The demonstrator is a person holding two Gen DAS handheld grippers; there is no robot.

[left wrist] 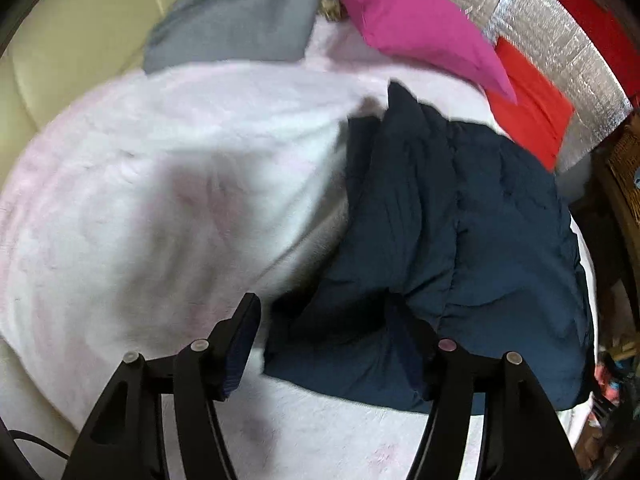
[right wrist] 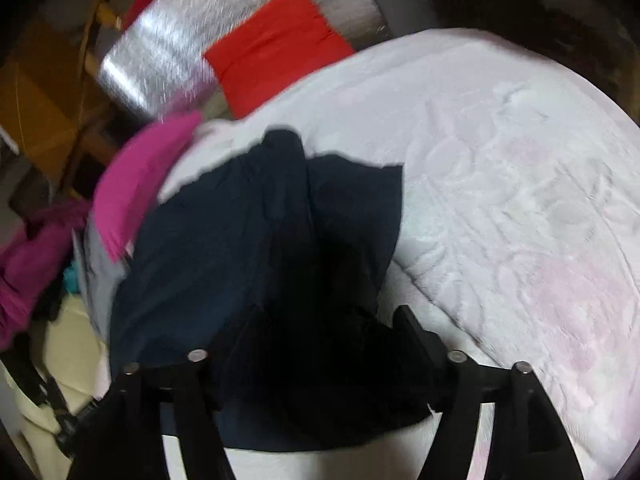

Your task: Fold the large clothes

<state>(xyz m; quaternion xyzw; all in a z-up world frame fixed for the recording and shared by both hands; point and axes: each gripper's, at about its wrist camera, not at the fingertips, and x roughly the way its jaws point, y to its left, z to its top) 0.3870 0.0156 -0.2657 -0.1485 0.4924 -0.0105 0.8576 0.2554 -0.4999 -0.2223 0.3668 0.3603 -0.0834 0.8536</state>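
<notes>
A dark navy quilted garment (left wrist: 460, 220) lies bunched on a white and pale pink bed cover (left wrist: 160, 180). My left gripper (left wrist: 324, 320) hangs over the garment's near left corner, jaws wide apart. Its right finger overlaps the cloth and its left finger is over bare cover, so nothing is clamped. In the right wrist view the same garment (right wrist: 240, 220) is heaped up between the fingers of my right gripper (right wrist: 320, 320). Its jaws stand wide. The right finger is clear of the cloth, and the left finger is half lost against the dark fabric.
A magenta cushion (left wrist: 400, 20) and a red cushion (left wrist: 528, 108) lie past the garment, with a silver foil sheet (left wrist: 560, 40) behind them. A folded grey cloth (left wrist: 240, 12) rests at the cover's far edge. Cream upholstery (left wrist: 72, 40) borders the left.
</notes>
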